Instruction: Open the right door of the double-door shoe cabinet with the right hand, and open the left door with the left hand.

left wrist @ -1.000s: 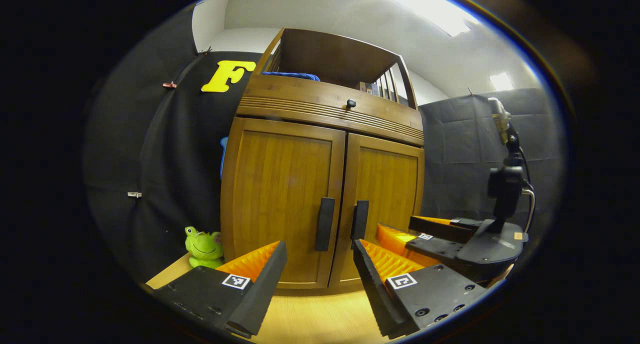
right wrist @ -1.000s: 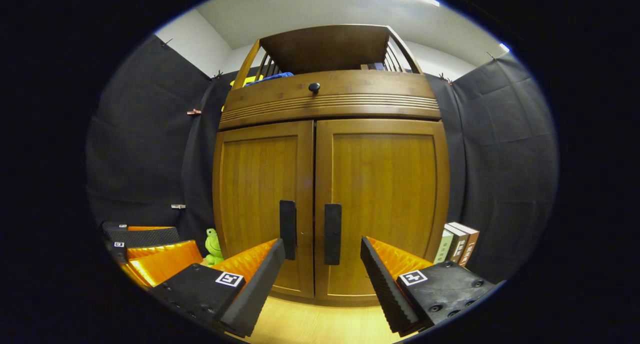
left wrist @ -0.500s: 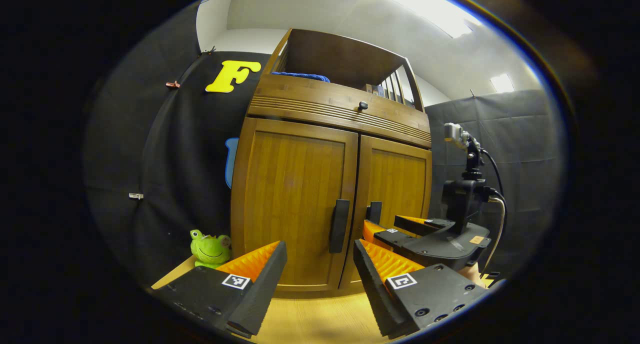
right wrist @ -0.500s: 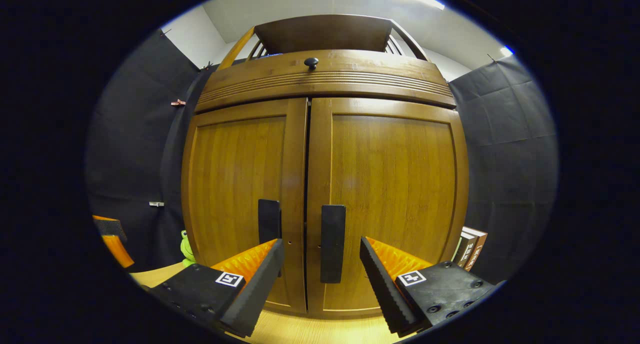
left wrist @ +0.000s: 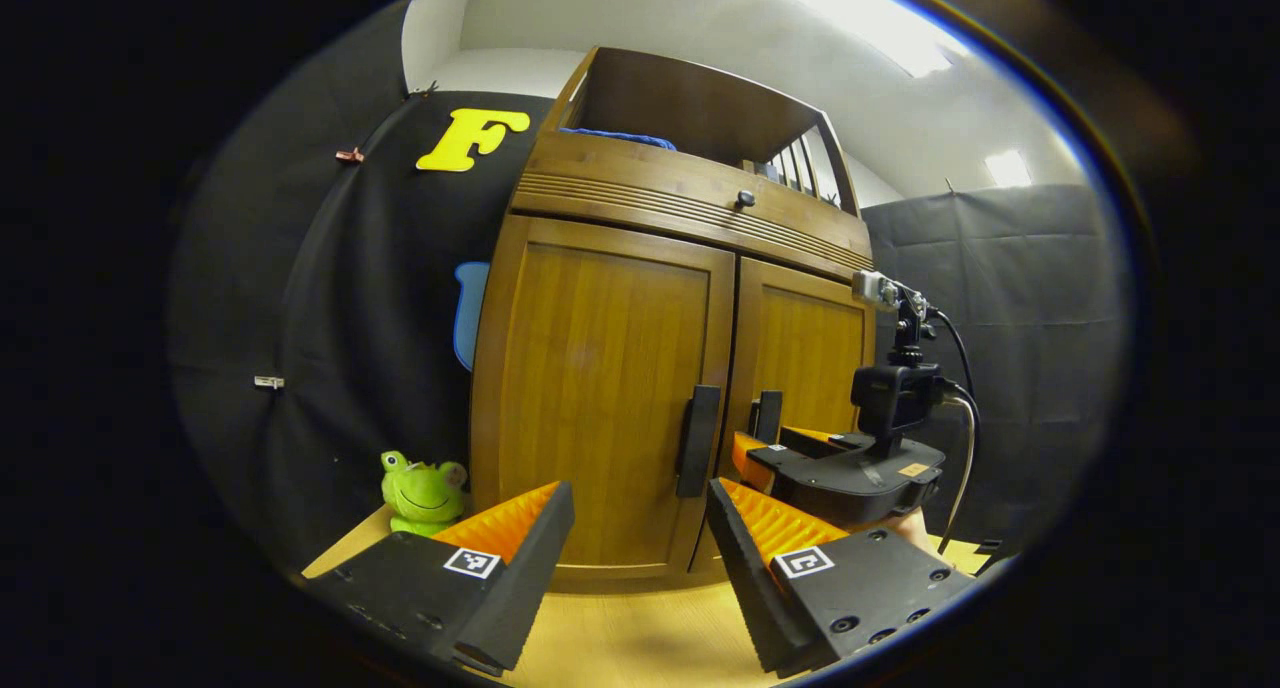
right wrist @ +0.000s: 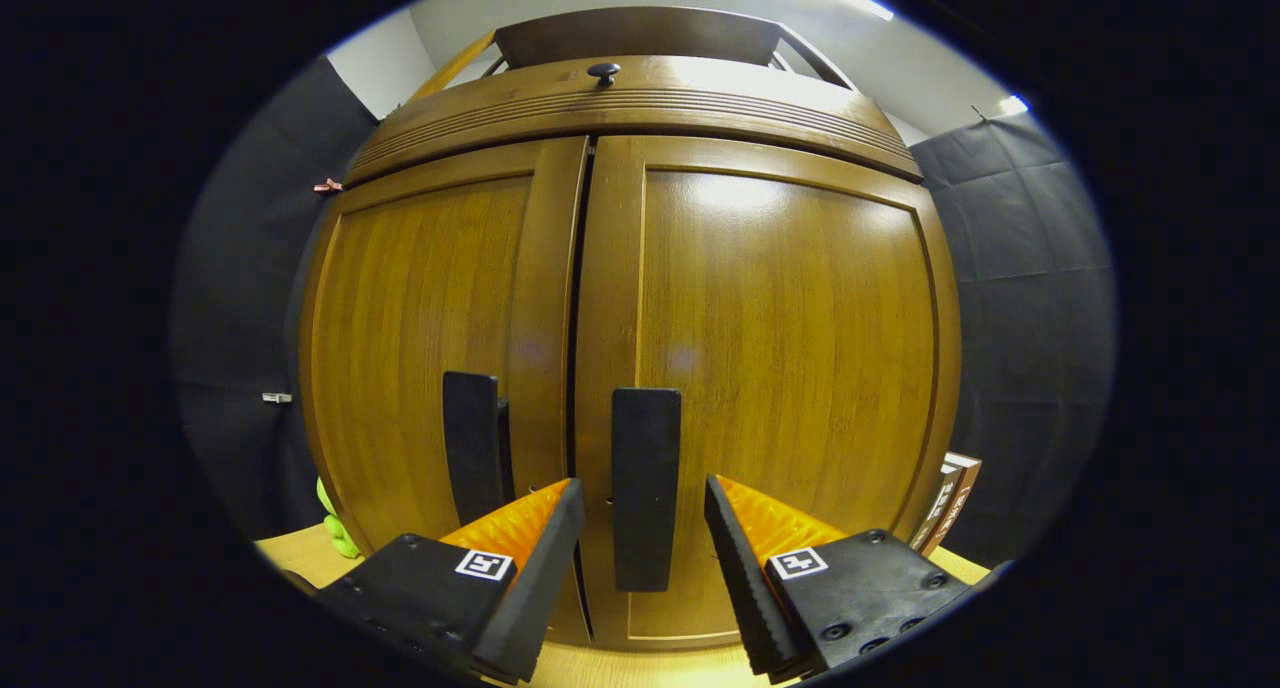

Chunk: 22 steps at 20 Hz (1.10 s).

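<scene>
The wooden shoe cabinet (right wrist: pixel 780 318) stands close ahead with both doors closed. In the right gripper view the right door's dark vertical handle (right wrist: pixel 646 488) sits between the fingers of my right gripper (right wrist: pixel 642 498), which is open and not pressing on it. The left door's handle (right wrist: pixel 472 446) is just to the left. In the left gripper view my left gripper (left wrist: pixel 640 508) is open, some way back from the left door (left wrist: pixel 600 368) and its handle (left wrist: pixel 698 440). The right gripper (left wrist: pixel 770 446) shows there at the right door's handle (left wrist: pixel 768 414).
A green frog toy (left wrist: pixel 422 488) sits on the light wooden floor (left wrist: pixel 620 638) left of the cabinet. Books (right wrist: pixel 950 488) lean at its right side. A drawer with a small dark knob (left wrist: pixel 745 199) runs above the doors. Black cloth walls close in both sides.
The right gripper has moved forward to the cabinet, so the right door's handle now lies between its fingers. The left gripper has shifted slightly, with the cabinet a little nearer.
</scene>
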Motion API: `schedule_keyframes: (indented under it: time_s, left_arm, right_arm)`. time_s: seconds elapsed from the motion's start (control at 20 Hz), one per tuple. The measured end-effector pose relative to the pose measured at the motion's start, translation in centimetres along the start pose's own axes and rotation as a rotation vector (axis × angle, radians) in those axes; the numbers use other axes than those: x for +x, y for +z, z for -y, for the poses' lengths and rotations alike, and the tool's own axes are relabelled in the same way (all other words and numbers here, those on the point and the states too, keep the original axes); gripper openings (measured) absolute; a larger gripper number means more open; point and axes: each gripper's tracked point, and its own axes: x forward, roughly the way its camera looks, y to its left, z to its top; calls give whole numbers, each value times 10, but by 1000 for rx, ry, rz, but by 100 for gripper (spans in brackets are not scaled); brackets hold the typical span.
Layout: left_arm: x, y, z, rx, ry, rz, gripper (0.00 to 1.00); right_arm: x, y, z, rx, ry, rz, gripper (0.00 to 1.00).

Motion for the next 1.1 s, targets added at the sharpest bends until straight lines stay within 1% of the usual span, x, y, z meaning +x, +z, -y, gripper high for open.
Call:
schedule_keyframes:
  time_s: [0.05, 0.2, 0.3, 0.35, 0.4, 0.45, 0.5, 0.55, 0.6, 0.65, 0.7, 0.75, 0.8, 0.9, 0.95, 1.05, 1.1]
  left_arm:
    - [0, -2, -2, -6, 4, -6, 84]
    - [3, -10, -8, -8, 16, -36, 84]
    - [4, -14, -8, -16, 13, -47, 84]
    - [3, -14, -6, -15, 8, -50, 84]
    - [2, -16, -4, -8, 3, -56, 84]
    - [2, -16, -2, 0, -2, -60, 84]
    - [2, -15, 0, 7, -7, -62, 84]
    - [0, -15, 2, 9, -9, -62, 84]
    - [-1, -16, 3, 10, -12, -62, 82]
    - [-2, -14, 5, 14, -13, -62, 84]
    - [-3, -13, 7, 20, -11, -60, 84]
    - [-5, -11, 8, 26, -9, -56, 84]
    - [-6, -11, 10, 31, -8, -53, 86]
    - [-10, -9, 19, 35, -12, -50, 87]
    - [-12, -8, 24, 37, -13, -48, 84]
    - [-16, -6, 30, 44, -6, -47, 84]
    - [-18, -6, 33, 49, -1, -48, 84]
  right_arm:
    - [6, -4, 0, 0, -3, -6, 78]
    - [12, -4, 2, -20, -19, 3, 47]
    - [15, -11, -1, -18, -6, -10, 48]
    - [-3, 1, 5, -13, -30, -5, 46]
    - [18, -10, 4, -14, -30, -3, 38]
    - [15, -10, 5, -19, -25, -2, 29]
    - [14, -9, 4, -13, -29, -1, 30]
    - [9, -7, 3, -26, -30, 0, 19]
    - [13, -8, 3, -36, -27, -5, 24]
    - [11, -9, 3, -34, -19, -11, 19]
    - [8, -10, 3, -25, -6, -18, 24]
    - [4, -11, 3, -11, 11, -24, 24]
    - [-2, -11, 4, -6, 30, -30, 19]
    - [-15, -7, 5, -1, 59, -34, 19]
    - [-22, -6, 5, -2, 72, -35, 19]
    - [-34, -4, 8, 5, 96, -39, 19]
    - [-40, -5, 10, 7, 107, -39, 24]
